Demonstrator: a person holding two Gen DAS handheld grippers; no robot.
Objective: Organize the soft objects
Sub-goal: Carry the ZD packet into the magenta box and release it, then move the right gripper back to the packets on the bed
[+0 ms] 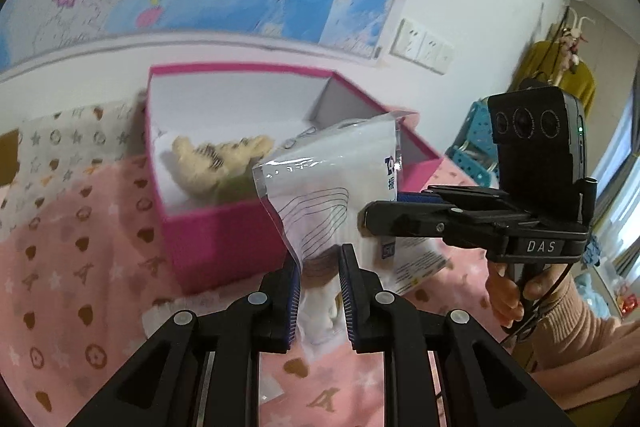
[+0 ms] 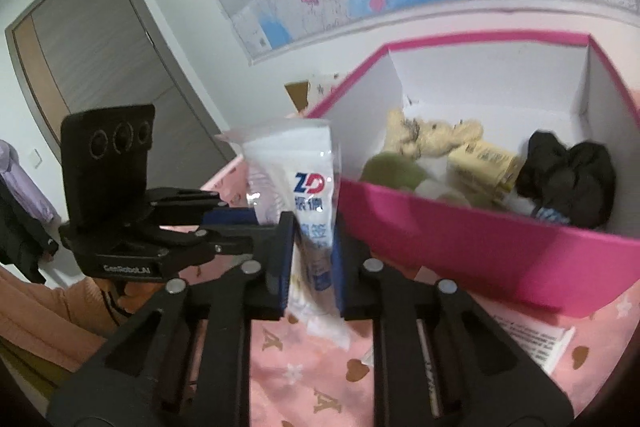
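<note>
The clear plastic packet (image 2: 298,183) of white cotton goods, printed with a blue "ZD" logo, hung upright at the centre of both views, above the pink patterned bedspread (image 1: 80,267) and just in front of the pink box (image 2: 460,247). Both tools had it: the right gripper (image 2: 312,251) was clamped on its lower half, and the left gripper (image 1: 319,291) was closed on its bottom edge, seen low in the left wrist view.

The likeliest trouble was the 2 grips working against each other; if 1 pulled while the other held, the thin film could stretch, tear or slip out. The packet also stood close to the box's near wall, so a low carry could catch that rim and fold the packet or shove the box.

The box, at the right of the right wrist view, already held a cream plush toy (image 2: 432,135), something green and fuzzy (image 2: 394,173), a yellow pack (image 2: 486,163) and crumpled black fabric (image 2: 568,179), leaving bare white floor mainly toward the back wall
</note>
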